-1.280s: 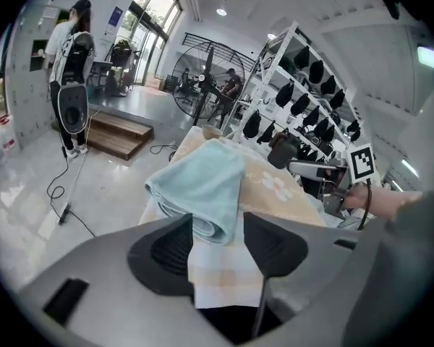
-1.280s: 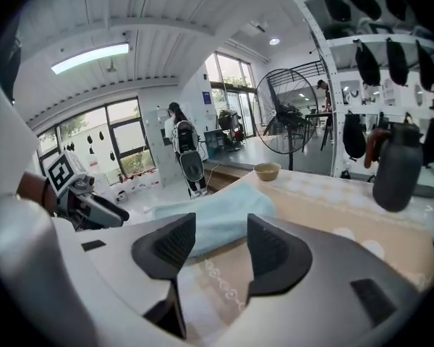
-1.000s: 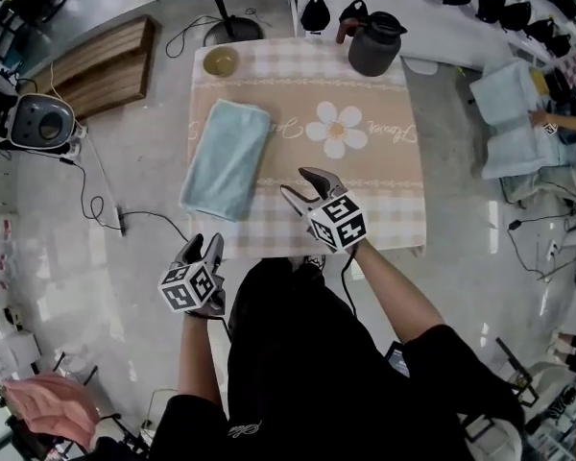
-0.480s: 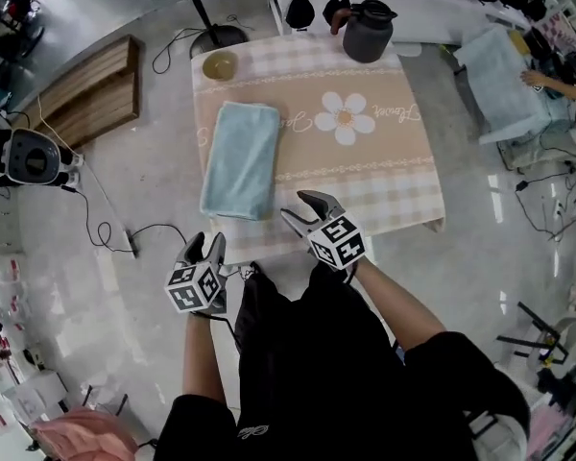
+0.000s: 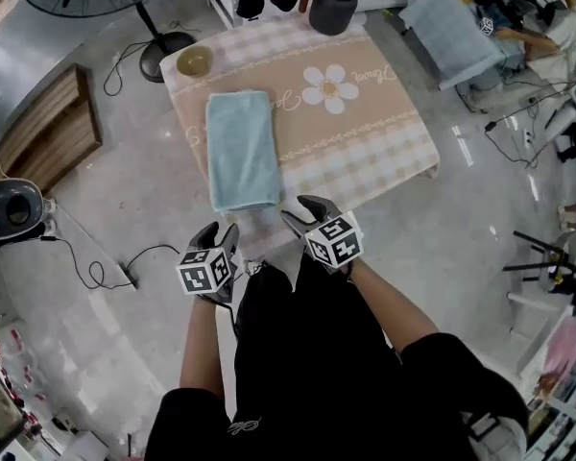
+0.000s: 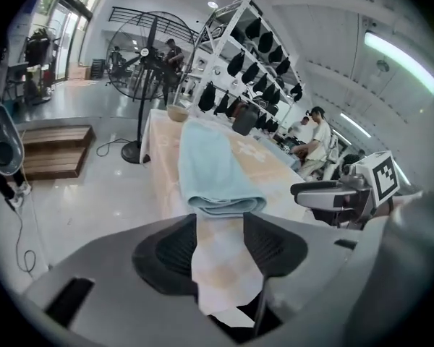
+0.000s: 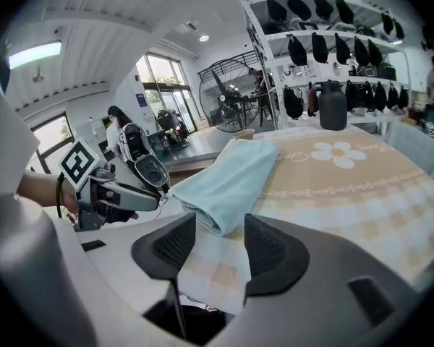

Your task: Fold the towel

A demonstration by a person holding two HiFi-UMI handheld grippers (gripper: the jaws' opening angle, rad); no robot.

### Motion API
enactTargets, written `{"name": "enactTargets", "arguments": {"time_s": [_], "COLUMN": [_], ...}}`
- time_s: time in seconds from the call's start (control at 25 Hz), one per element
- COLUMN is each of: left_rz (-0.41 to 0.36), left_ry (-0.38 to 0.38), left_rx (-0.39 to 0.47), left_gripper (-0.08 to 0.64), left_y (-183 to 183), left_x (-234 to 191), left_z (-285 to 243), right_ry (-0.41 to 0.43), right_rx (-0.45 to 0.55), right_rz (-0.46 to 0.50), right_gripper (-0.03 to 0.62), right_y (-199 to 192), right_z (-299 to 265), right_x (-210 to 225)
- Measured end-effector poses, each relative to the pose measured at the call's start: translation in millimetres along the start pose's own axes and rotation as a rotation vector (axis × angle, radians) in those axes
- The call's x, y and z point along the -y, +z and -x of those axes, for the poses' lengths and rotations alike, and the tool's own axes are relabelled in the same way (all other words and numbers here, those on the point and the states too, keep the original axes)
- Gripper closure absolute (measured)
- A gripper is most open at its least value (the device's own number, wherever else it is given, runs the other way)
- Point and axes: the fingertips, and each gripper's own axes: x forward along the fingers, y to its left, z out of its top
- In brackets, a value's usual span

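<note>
the towel [image 5: 241, 150], pale blue and already doubled into a long narrow strip, lies flat on the table [image 5: 384, 152], on the half of the table toward the standing fan [image 5: 163, 42]. its short end with stacked layers sits close to the table's near edge. a small bowl [image 5: 194, 61] stands at the table's far corner on that same half. a dark jug [image 5: 333, 4] stands at the table's far edge, and a white flower print [image 5: 328, 86] marks the table's checked cloth near the middle. the person stands at the table's near side. the left gripper [image 5: 219, 230] is held just off that near edge, its jaws apart with only the cloth showing between them. the right gripper [image 5: 300, 209] is at the table's near edge, its jaws likewise apart and gripping nothing. neither touches the towel.
</note>
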Motion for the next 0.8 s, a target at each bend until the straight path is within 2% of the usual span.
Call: {"name": "enactTargets", "arguments": {"time_s": [0.12,0.28,0.56,0.8], "left_rz": [-0.038,-0.011,-0.001,-0.055], "left_ry": [-0.049,-0.076,-0.076,-0.053], "left_rx": [-0.034,-0.041,-0.083,-0.133], "left_gripper": [0.351,0.357,0.362,0.364], "left_y": [-1,5,13,8], "left_x": [1,-3,-12,-14], "left_z": [-14,-28,-53,-60], "right_ry": [-0.037,-0.06,-0.076,-0.104], "right_rx": [-0.026,-0.038,-0.059,-0.098], "right_rz": [-0.011,-0.048,-0.105,-0.15], "right_gripper": [0.387,0.387,0.387,0.387], "right_y": [-12,-19,-20,-25], "right_z": [-6,-19,-48,-68], "right_x": [-7,-10,-3,5]}}
